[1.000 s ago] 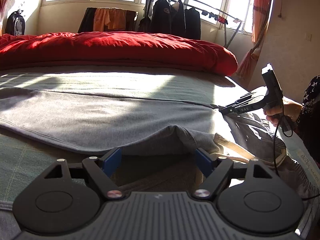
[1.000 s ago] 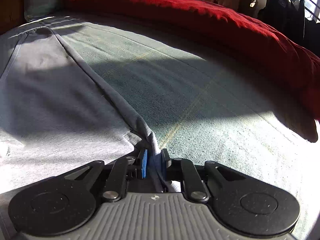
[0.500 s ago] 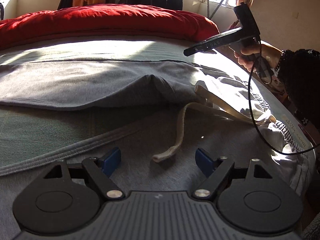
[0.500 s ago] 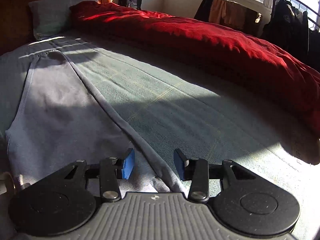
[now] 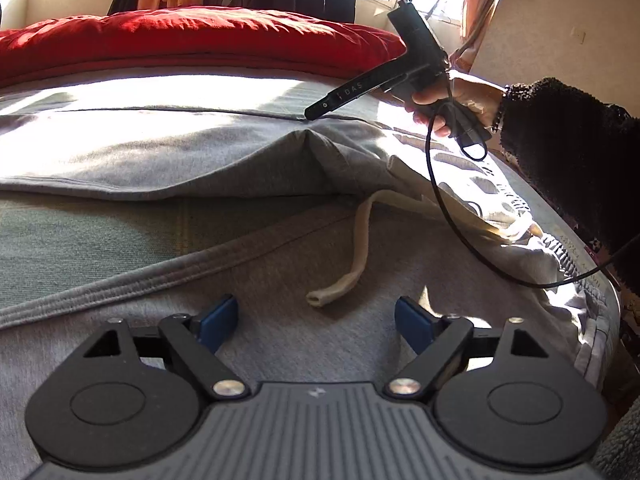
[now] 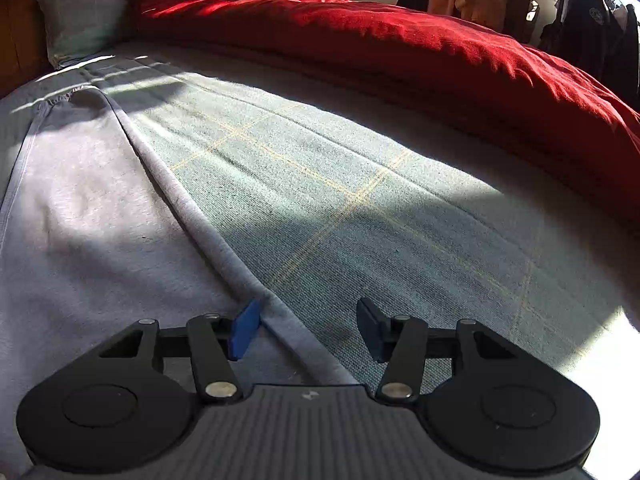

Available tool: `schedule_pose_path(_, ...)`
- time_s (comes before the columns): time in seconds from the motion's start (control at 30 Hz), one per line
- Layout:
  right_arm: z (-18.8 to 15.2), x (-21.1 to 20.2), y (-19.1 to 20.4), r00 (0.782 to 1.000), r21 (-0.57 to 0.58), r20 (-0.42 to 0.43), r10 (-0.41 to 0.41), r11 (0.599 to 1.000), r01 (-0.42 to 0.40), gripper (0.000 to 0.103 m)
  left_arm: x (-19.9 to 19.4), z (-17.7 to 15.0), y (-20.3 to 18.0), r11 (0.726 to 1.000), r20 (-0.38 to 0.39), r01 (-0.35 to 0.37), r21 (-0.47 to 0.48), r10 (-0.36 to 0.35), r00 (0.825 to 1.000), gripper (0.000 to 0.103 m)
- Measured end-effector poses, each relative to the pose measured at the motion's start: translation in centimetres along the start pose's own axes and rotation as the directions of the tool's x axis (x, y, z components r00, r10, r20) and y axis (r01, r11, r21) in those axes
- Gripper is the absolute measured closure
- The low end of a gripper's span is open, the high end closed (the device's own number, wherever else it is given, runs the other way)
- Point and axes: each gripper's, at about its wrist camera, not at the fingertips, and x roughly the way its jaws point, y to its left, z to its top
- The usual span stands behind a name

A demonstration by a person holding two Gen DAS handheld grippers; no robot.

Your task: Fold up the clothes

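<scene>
Let go of the trouser-leg seam clenched a second before: right gripper (image 6: 304, 328) opening, released, seam running between its pads untouched. Left gripper (image 5: 316, 320) opening wide, empty, above grey sweatpants (image 5: 200, 152) spread flat on the bed (image 6: 360, 184), cream drawstring (image 5: 352, 256) just ahead.

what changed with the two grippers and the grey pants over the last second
The right gripper let go of the grey pants' edge seam it had pinched; its jaws are opening, the seam lying loose between them, and it pulled back. The left gripper dipped from the leg fold to over the drawstring near the waistband, jaws opening. The pants stayed flat on the bed, the red duvet unmoved.
</scene>
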Motion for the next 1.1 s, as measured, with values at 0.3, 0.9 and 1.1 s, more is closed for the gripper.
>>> schedule_pose_path(0.3, -0.4, -7.0, 6.8, 0.974, -0.089, 0.008, 0.228, 0.970, -0.227, 0.045, -1.8, 0.1, -0.5, 0.999, 0.003, -0.046, -0.019, 0.046, 0.999, 0.017)
schedule_pose_path(0.9, -5.8, -12.0, 16.0, 0.995, -0.139, -0.046, 0.091, 0.986, -0.096, 0.042, -7.5, 0.7, 4.3, 0.990, 0.044, -0.127, -0.053, 0.130, 0.991, 0.017)
schedule_pose_path(1.1, -10.8, -16.9, 14.2, 1.000, 0.064, -0.014, 0.010, 0.998, -0.009, 0.037, -7.3, 4.6, 13.4, 0.952, 0.055, -0.135, -0.274, 0.156, 0.986, 0.027)
